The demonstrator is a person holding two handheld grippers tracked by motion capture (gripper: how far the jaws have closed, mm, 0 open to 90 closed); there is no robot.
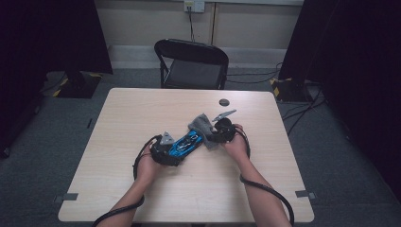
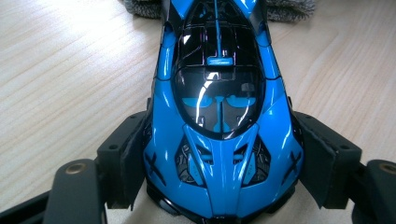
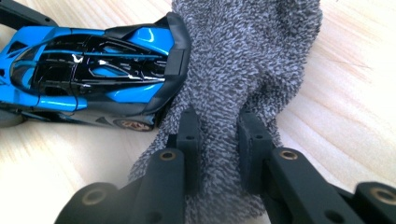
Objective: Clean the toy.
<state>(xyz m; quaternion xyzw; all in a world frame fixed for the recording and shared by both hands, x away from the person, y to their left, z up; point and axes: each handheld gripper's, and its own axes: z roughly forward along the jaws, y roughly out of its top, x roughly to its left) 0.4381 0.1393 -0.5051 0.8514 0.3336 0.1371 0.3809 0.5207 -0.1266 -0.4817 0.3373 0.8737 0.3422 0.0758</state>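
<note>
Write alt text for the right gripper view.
The right gripper pinches a bunched grey cloth between its black jaws, pressed against one end of a blue and black toy car on a light wooden table.

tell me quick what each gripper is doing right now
Left gripper: shut on the toy car, jaws at its sides.
Right gripper: shut on the grey cloth, pinching a fold.

Your high view looks forward and down on the desk (image 1: pixel 142 113), far above the car (image 1: pixel 185 143). Your left claw view sits close over the car's (image 2: pixel 219 116) nose; your right one views its (image 3: pixel 88 74) tail, sharing it.
</note>
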